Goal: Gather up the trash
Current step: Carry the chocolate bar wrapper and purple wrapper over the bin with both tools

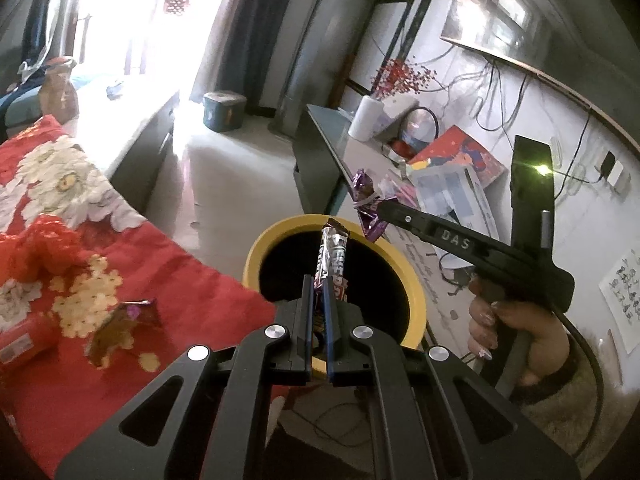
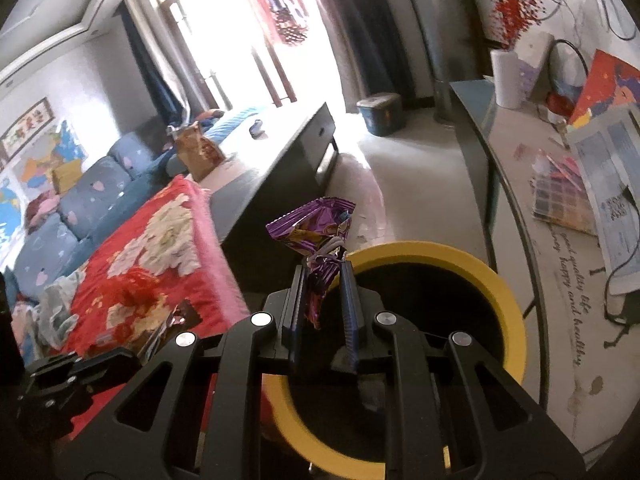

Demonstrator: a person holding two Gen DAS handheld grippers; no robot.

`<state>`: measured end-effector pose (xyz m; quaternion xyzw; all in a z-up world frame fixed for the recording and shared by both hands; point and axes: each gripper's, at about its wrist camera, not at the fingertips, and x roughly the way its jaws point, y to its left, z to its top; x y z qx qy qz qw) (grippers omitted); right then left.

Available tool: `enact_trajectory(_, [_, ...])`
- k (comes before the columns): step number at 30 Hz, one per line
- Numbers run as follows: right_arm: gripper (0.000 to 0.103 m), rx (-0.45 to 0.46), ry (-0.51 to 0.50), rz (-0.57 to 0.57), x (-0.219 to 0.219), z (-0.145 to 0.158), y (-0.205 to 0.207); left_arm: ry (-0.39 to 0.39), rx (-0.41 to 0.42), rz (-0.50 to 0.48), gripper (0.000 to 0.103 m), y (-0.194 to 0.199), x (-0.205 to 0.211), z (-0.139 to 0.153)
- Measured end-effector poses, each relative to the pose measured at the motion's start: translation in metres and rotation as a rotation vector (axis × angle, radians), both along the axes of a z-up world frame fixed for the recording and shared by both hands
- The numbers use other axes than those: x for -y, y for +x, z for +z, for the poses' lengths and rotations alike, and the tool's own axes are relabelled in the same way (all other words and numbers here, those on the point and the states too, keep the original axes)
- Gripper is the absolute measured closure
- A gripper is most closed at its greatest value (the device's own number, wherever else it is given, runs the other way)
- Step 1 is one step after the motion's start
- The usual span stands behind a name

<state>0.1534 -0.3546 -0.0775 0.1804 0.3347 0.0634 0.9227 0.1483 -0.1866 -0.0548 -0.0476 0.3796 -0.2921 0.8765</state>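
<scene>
Jaws: both pairs are clenched on trash. The left gripper (image 1: 319,280) pinches a silver snack-bar wrapper (image 1: 331,252); the right gripper (image 2: 323,276) pinches a crumpled purple foil wrapper (image 2: 320,232).

Trash in hand: the silver wrapper stands up from the left fingertips over the dark mouth of the yellow-rimmed bin (image 1: 412,276). The purple wrapper sticks up past the right fingertips at the bin's far rim; its lower tail hangs between the fingers, over the opening.

Bin: open, dark inside, standing between the red floral blanket (image 1: 192,280) and the grey desk (image 2: 516,168).

Trash left: a brown-gold foil wrapper (image 1: 120,330) lies on the blanket just beside the bin; crumpled red plastic (image 1: 44,252) lies further along.

Step in hand: judged to be the drop, both pieces hovering at the bin.

Doing it well: bring each set of fingertips squarely over the dark opening before letting go, since the purple piece looks close to the rim. Release fully; light foil may cling to a pad or drift. Keep the two tools apart; in the left view the right one, held by a hand (image 1: 516,328), crosses close by.

Surroundings: blue sofa (image 2: 80,196), bright window, cluttered desk.
</scene>
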Motion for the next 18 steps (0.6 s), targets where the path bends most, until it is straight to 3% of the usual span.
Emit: enact_trajectory(18, [0.091, -0.091, 0.030, -0.101, 0.046, -0.036, 0.006, 0.038, -0.041, -0.040, 0.098, 0.014, 0.038, -0.026])
